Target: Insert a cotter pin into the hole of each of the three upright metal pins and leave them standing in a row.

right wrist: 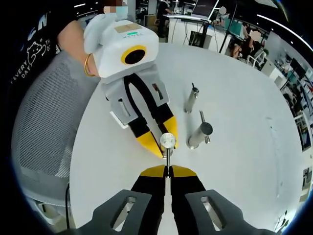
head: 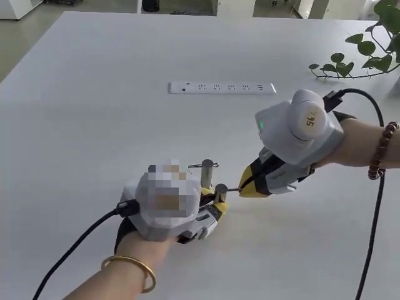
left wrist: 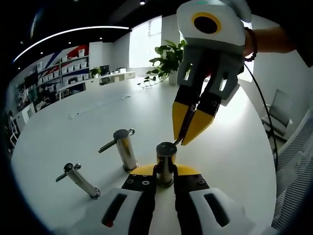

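My left gripper (head: 219, 201) (left wrist: 165, 172) is shut on an upright metal pin (head: 220, 190) (left wrist: 166, 159) (right wrist: 167, 140), gripping its lower shaft. My right gripper (head: 244, 185) (right wrist: 167, 171) comes in from the right, shut on a thin cotter pin (head: 233, 189) (right wrist: 167, 157) whose tip meets the top of that metal pin. I cannot tell whether the tip is in the hole. Two more metal pins (left wrist: 124, 148) (left wrist: 80, 178) stand on the table just behind, each with a cotter pin through its top. The right gripper (left wrist: 188, 128) also hangs over the held pin in the left gripper view.
A white power strip (head: 222, 87) lies farther back on the white table (head: 94, 112). A potted plant (head: 365, 53) trails over the far right corner. Black cables (head: 375, 219) run off both grippers. A mesh chair (right wrist: 49, 127) stands at the table's edge.
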`<state>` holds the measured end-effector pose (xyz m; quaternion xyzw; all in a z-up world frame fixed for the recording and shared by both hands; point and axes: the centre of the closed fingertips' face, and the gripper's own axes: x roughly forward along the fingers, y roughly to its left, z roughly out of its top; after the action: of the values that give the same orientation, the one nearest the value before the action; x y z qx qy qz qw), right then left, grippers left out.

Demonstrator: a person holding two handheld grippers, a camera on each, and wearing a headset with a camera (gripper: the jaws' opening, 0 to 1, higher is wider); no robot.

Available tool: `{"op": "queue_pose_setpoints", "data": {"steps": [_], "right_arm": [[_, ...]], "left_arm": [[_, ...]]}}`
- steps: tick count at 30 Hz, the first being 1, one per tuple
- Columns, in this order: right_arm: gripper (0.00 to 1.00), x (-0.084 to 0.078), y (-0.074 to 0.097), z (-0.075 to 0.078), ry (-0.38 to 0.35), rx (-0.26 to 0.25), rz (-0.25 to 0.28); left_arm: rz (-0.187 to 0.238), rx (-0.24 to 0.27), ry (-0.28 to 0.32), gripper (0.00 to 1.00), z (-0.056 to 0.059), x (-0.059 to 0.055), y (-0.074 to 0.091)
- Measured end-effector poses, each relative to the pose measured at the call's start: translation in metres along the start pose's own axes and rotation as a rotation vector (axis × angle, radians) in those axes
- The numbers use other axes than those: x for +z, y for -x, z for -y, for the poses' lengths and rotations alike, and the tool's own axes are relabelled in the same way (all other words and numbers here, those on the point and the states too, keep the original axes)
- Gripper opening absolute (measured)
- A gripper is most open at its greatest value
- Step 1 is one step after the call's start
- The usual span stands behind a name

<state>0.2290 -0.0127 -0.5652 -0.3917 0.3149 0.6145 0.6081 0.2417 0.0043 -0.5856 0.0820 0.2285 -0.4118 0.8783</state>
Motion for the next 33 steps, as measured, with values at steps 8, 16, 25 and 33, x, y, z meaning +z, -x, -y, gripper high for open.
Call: {"op": "queue_pose_setpoints", "data": {"steps": [8, 16, 25, 33], "right_arm": [[0.0, 0.006, -0.004, 0.0, -0.022, 0.006, -0.002], [0.0, 0.008, -0.007, 0.002, -0.036, 0.011, 0.001], [0.06, 0.012, -0.01, 0.003, -0.062, 0.003, 0.02], [0.12, 0.008, 0.0, 0.007, -0.111, -0.028, 0.028]], "left_arm": [[-0.007, 0.041, 0.049, 0.12, -0.001, -0.006, -0.001], [0.0, 0.076, 0.099, 0.12, -0.002, -0.008, -0.002], [0.0, 0.089, 0.119, 0.12, -0.002, -0.01, -0.003], [-0.001, 0.094, 0.123, 0.12, -0.002, -0.01, -0.003]]}}
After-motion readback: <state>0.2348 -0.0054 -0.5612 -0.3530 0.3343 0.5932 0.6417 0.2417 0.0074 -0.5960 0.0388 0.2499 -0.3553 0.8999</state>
